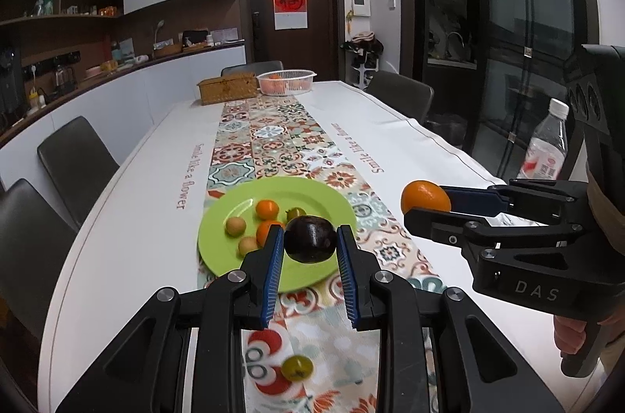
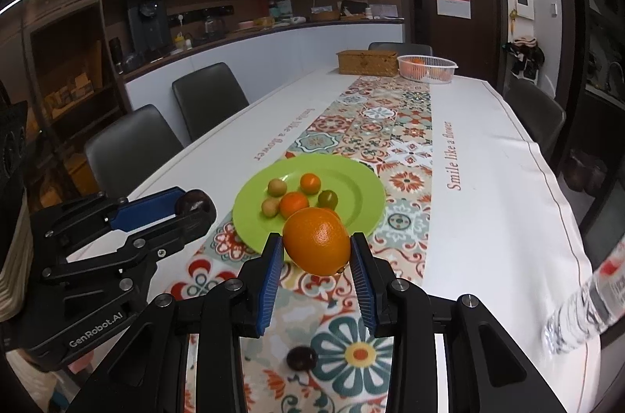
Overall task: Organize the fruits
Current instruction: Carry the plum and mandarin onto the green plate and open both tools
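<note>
A green plate (image 1: 312, 188) (image 2: 359, 178) sits on the patterned table runner with several small fruits on it: two small oranges, two tan fruits and a green one. My left gripper (image 1: 310, 245) is shut on a dark purple plum (image 1: 310, 239) and holds it over the plate's near edge; it also shows in the right wrist view (image 2: 195, 204). My right gripper (image 2: 316, 249) is shut on a large orange (image 2: 316, 241), just short of the plate; it shows at the right in the left wrist view (image 1: 425, 198). A green fruit (image 1: 297, 367) and a dark fruit (image 2: 301, 358) lie on the runner below the grippers.
A white basket of oranges (image 1: 287, 81) (image 2: 427, 67) and a woven box (image 1: 228, 88) (image 2: 367, 62) stand at the table's far end. A plastic water bottle (image 1: 547, 147) (image 2: 586, 299) stands at the right edge. Grey chairs surround the table.
</note>
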Available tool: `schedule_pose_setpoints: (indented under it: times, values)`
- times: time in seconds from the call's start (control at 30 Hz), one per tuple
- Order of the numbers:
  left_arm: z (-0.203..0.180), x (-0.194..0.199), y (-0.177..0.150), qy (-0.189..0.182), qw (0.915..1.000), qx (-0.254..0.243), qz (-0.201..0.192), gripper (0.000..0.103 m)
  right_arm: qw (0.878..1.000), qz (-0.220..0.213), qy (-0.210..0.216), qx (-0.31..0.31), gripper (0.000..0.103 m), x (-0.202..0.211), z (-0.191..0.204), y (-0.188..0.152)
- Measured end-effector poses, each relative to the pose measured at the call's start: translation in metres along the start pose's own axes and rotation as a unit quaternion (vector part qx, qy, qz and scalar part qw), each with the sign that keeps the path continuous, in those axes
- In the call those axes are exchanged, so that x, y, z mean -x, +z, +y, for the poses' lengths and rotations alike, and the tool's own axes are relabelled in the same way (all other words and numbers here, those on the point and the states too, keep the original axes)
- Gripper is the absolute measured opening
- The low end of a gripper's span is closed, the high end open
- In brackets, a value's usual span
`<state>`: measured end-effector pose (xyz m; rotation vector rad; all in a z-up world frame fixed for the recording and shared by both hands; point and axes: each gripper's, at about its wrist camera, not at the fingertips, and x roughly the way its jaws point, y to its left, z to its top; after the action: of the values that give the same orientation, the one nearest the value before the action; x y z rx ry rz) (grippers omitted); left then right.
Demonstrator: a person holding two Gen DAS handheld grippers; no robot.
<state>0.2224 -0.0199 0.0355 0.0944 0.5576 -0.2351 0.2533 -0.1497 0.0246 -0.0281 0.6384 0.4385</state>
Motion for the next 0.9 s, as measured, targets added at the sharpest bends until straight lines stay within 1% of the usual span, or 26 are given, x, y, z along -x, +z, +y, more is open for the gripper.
schedule_pose_setpoints:
  times: [0.23,0.6,0.77,0.9]
  values:
    - [0.019,-0.028,0.014,-0.009,0.9996,0.020,0.016,0.027,1.000,0.001,0.003,-0.006,0.036,-0.022,-0.006,0.019]
    - [0.046,-0.066,0.031,-0.007,0.9990,0.033,0.031,0.027,1.000,0.016,-0.002,-0.005,0.036,-0.067,-0.014,0.051]
    - [0.057,-0.089,0.036,-0.007,0.9980,0.037,0.051,0.027,0.999,0.037,-0.005,-0.009,0.036,-0.093,-0.020,0.064]
    - [0.065,-0.108,0.038,-0.004,0.9970,0.036,0.068,0.027,0.998,0.062,-0.005,-0.010,0.036,-0.118,-0.024,0.069]
